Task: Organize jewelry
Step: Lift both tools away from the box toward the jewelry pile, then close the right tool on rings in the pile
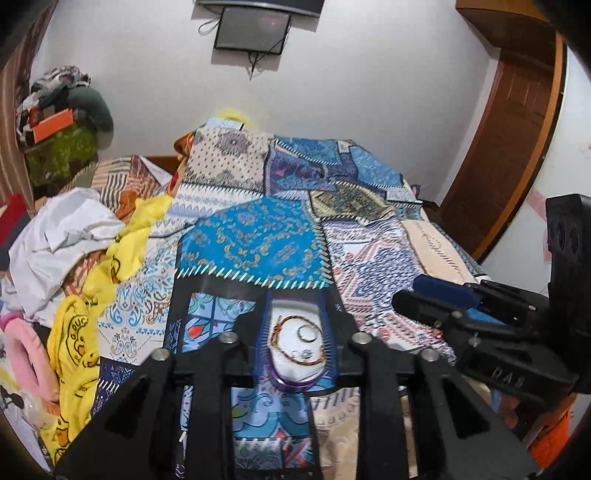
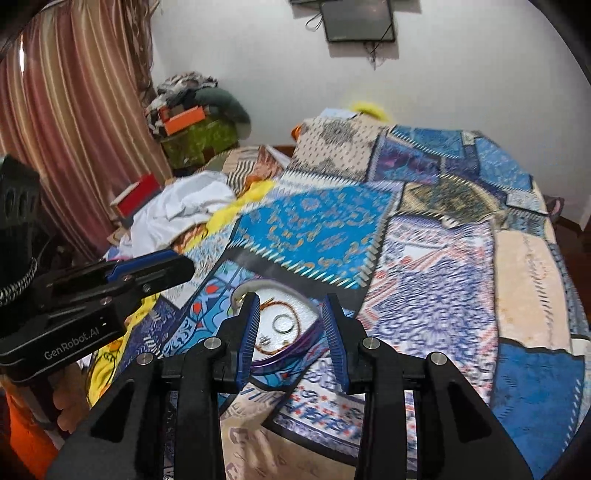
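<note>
A small white dish with a purple rim (image 1: 291,382) lies on the patchwork bedspread (image 1: 251,240). In it are a brown beaded bracelet (image 1: 275,332), a thin silver ring (image 1: 306,332) and small silver pieces (image 1: 301,353). My left gripper (image 1: 295,302) hovers over the dish, open, its blue pads (image 1: 263,328) framing it without touching. In the right wrist view the same dish (image 2: 269,295) with its bracelet (image 2: 275,304) and ring (image 2: 282,325) shows between my right gripper's (image 2: 291,299) parted pads, also open and holding nothing. Each gripper appears beside the other: the right (image 1: 406,293), the left (image 2: 181,260).
White cloth (image 1: 62,229) and yellow printed cloth (image 1: 74,332) are heaped on the bed's left side. A pile of bags with an orange box (image 2: 184,120) stands by the striped curtain (image 2: 74,110). A dark screen (image 1: 251,31) hangs on the wall. A wooden door (image 1: 517,129) is at right.
</note>
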### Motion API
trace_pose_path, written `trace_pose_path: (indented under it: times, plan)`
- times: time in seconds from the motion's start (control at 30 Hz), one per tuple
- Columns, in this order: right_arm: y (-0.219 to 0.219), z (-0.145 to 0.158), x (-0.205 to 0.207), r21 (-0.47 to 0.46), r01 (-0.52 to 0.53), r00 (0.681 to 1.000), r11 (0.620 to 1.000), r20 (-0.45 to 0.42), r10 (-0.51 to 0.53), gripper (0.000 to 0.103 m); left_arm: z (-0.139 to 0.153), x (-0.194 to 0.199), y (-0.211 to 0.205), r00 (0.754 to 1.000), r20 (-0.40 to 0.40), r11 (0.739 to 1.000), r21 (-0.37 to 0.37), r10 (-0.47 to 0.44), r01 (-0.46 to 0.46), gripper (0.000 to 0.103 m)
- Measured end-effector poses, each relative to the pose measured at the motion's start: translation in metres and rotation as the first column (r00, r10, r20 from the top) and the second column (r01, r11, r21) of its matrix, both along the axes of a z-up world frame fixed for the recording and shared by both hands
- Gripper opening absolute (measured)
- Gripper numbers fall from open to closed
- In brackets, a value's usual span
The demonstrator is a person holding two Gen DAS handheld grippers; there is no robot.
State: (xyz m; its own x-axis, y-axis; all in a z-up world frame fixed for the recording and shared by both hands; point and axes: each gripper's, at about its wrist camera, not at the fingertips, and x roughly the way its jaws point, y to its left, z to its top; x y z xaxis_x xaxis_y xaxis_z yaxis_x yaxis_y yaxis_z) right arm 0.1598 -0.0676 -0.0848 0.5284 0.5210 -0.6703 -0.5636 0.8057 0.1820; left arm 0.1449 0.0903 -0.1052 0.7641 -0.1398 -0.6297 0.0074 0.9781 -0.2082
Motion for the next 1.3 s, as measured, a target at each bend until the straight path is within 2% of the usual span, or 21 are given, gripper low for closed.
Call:
trace_pose_path:
  times: [0.2, 0.37, 0.57, 0.87, 1.2, 1.3]
  plan:
    - [-0.033, 0.018, -0.007, 0.022, 0.07, 0.996, 0.997, 0.051, -0.071, 0.032, 0.018, -0.008, -0.028, 0.998, 0.041, 0.999, 0.032, -0.043, 0.041, 0.033]
    - [-0.066, 0.028, -0.011, 0.045, 0.141, 0.986, 0.989, 0.083, -0.145, 0.044, 0.025, -0.009, -0.057, 0.995, 0.057, 0.995, 0.059, -0.085, 0.081, 0.04]
    - [-0.107, 0.032, -0.013, 0.049, 0.22, 0.97, 0.974, 0.095, -0.223, 0.045, 0.021, -0.003, -0.087, 0.99, 0.042, 0.989, 0.064, -0.136, 0.133, 0.043]
    - [-0.148, 0.018, -0.009, 0.019, 0.307, 0.949, 0.952, 0.07, -0.307, 0.045, -0.008, 0.018, -0.123, 0.978, -0.055, 0.978, 0.058, -0.2, 0.203, 0.043]
    - [-0.162, -0.023, 0.005, -0.044, 0.306, 0.951, 0.951, -0.031, -0.308, 0.045, -0.062, 0.048, -0.151, 0.953, -0.186, 0.965, 0.065, -0.24, 0.256, 0.043]
    - [-0.162, -0.03, 0.011, -0.048, 0.294, 0.953, 0.955, -0.054, -0.297, 0.045, -0.074, 0.056, -0.153, 0.944, -0.215, 0.962, 0.052, -0.251, 0.268, 0.031]
